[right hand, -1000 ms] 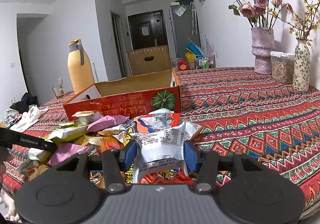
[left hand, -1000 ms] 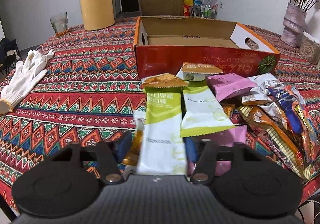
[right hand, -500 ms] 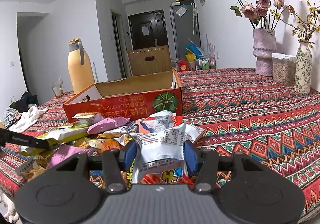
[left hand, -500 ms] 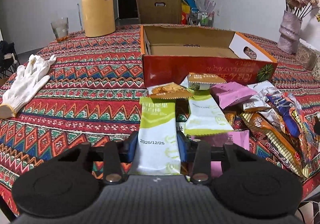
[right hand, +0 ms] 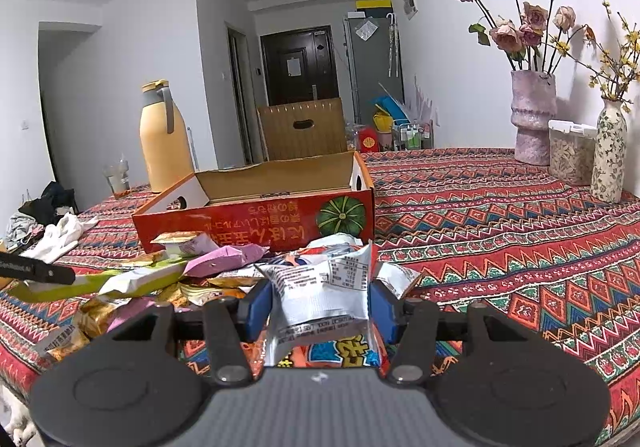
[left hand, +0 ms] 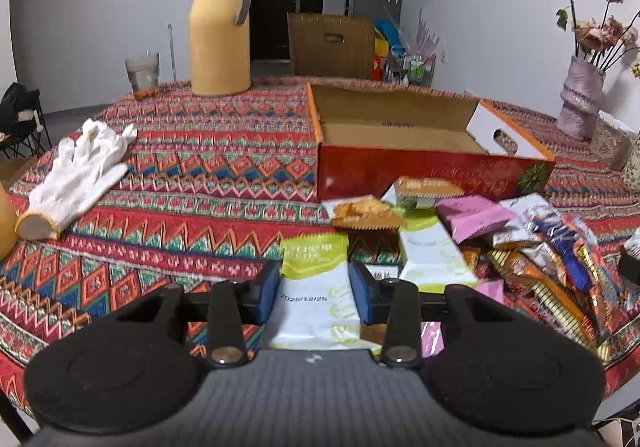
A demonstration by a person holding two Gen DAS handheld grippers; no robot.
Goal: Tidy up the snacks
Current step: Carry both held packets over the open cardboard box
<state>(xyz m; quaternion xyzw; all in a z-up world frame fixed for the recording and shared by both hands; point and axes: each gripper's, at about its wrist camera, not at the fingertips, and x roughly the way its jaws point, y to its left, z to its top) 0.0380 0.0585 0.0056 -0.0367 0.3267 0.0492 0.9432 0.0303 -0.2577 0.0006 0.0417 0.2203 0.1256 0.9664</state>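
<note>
Green bar packet (left hand: 314,287); "2025/12/25"

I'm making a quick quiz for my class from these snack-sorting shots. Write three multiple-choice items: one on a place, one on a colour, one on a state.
1. Where does the snack pile lie relative to the red box?
A. inside it
B. on the tablecloth in front of it
C. behind it

2. What colour is the packet in the left tool?
A. green and white
B. pink
C. orange

3. What is the box's state?
A. closed
B. open and full
C. open with no snack visible inside

Answers:
1 B: the snack pile lies on the cloth against the front wall of the red box.
2 A: the left tool grips a green and white packet.
3 C: bare cardboard shows inside; the right tool holds its silver-white packet outside.
</note>
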